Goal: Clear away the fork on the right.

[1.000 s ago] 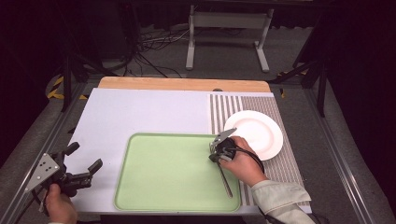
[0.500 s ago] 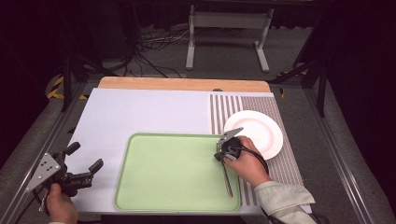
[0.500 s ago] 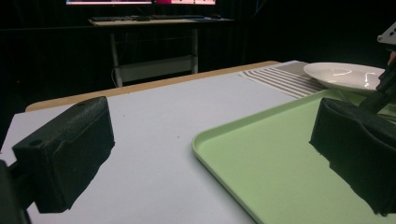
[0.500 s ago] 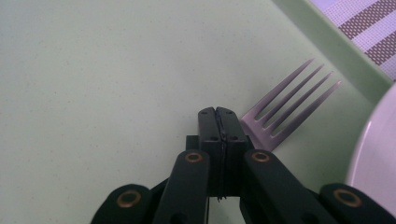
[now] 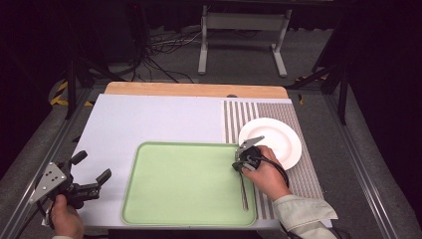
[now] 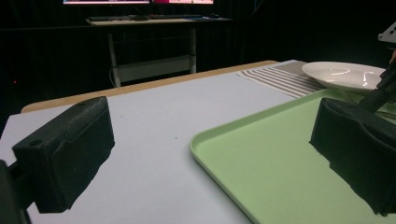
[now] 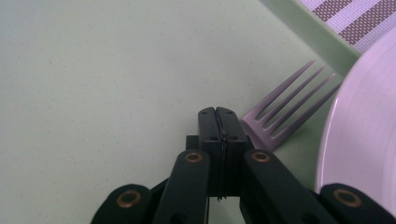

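A white plate (image 5: 278,137) rests on a striped placemat (image 5: 298,174) at the counter's (image 5: 149,119) three o'clock side; a wooden strip (image 5: 194,89) runs along its twelve o'clock edge; beyond, a metal stand (image 5: 244,30) and cables (image 5: 164,47) sit on the floor.

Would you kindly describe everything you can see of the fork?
The fork looks like plain grey metal, with four slim, pointed tines. It lies flat inside the green tray, along the tray's right side, with its tines aimed at the tray's rim and the white plate beyond. In the high view its thin handle runs toward the near edge of the tray. The right gripper, jaws shut, sits just beside the fork's neck; whether it touches the fork cannot be told.
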A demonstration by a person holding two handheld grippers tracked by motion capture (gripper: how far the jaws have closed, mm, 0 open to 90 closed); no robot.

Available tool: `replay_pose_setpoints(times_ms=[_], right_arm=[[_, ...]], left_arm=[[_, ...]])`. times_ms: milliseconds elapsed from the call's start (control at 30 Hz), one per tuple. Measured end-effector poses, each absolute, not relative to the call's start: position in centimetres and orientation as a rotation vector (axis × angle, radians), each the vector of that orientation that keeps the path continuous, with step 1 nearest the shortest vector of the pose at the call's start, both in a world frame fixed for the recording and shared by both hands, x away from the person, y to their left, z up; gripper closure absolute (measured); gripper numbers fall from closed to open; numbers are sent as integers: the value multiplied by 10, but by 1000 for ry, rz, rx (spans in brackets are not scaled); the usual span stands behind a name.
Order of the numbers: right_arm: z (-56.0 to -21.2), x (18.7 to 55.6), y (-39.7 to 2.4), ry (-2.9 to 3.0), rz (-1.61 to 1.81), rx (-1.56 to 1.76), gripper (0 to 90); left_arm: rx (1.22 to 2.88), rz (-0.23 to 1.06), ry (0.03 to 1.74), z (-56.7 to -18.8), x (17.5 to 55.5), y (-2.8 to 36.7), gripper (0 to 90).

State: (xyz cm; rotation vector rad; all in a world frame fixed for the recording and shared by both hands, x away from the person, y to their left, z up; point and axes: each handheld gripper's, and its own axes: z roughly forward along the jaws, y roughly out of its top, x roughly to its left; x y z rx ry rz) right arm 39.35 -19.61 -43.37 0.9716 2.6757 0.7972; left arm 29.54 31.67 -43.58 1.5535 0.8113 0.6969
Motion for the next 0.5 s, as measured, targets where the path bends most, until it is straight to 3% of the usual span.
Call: replay_pose_setpoints(times_ms=[500], right_arm=[[-431, 391, -198, 2661, 859, 973, 900]], left_arm=[[1554, 695, 812, -436, 296, 317, 3]])
